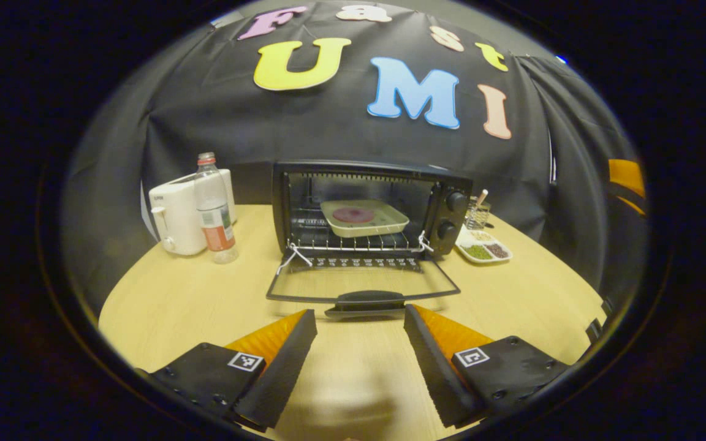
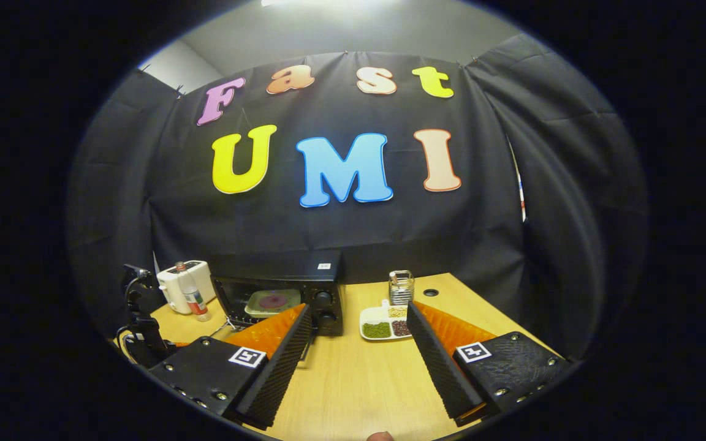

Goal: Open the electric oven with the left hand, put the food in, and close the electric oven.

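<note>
Oven (image 1: 370,211) door (image 1: 362,286) lies open, tray (image 1: 364,217) on its rack; left tool (image 1: 360,331) spread near the handle, right tool (image 2: 359,334) spread, empty.

Light wood table (image 1: 512,288). Straight ahead of jaws: electric oven (image 1: 370,208), door down flat. Ahead-left: white toaster (image 1: 176,214), plastic bottle (image 1: 214,211) just beside. Ahead-right: divided snack dish (image 1: 483,250), wire holder (image 1: 477,215) behind it.
</note>
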Demonstrator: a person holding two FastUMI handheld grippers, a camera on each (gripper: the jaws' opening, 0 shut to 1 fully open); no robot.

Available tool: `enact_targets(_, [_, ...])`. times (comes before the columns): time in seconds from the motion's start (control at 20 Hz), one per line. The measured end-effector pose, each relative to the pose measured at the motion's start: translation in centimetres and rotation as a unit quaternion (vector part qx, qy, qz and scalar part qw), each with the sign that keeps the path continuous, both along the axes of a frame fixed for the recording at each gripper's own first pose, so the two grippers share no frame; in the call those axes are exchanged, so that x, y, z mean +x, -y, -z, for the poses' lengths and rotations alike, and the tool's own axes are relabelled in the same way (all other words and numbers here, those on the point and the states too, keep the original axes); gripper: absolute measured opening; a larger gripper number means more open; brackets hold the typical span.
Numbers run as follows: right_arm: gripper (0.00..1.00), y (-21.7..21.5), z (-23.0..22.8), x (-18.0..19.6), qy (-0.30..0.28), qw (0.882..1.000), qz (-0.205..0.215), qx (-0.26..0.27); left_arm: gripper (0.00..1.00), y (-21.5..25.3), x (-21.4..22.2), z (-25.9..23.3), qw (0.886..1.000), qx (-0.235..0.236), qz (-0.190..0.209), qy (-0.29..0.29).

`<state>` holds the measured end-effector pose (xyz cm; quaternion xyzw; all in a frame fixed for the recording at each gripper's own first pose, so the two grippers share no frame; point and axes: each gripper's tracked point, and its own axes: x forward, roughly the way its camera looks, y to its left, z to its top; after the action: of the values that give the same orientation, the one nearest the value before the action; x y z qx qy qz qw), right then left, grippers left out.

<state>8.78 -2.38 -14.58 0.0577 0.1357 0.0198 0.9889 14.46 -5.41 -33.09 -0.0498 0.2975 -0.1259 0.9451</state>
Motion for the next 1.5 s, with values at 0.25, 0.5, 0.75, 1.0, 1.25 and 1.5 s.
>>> enact_targets(0.25, [0.97, 1.7, -1.7, -0.6, 0.023, 0.998, 0.031, -0.059, 0.92, 1.7, 0.8, 4.1, 0.999, 0.006, 0.016, -0.050])
enact_targets(0.5, [0.97, 2.4, -1.4, -1.3, 0.010, 0.996, 0.050, -0.071, 0.98, 2.4, 2.1, 7.4, 0.995, 0.029, 0.025, -0.087])
enact_targets(0.75, [0.97, 3.8, -2.0, -1.4, 0.011, 0.992, 0.060, -0.112, 1.00, 2.4, 3.5, 8.0, 0.995, 0.056, 0.025, -0.083])
enact_targets(1.0, [0.97, 4.1, -2.6, -1.8, 0.016, 0.991, 0.060, -0.118, 1.00, 2.5, 3.8, 7.7, 0.995, 0.052, -0.005, -0.082])
enact_targets(1.25, [0.97, 4.1, -1.8, -2.2, 0.009, 0.993, 0.051, -0.107, 0.98, 2.2, 4.3, 4.7, 0.997, 0.052, -0.007, -0.054])
enact_targets(1.5, [0.97, 4.3, -2.1, -2.2, 0.011, 0.995, 0.048, -0.089, 0.97, 1.9, 5.6, 1.0, 0.999, 0.041, -0.015, -0.024])
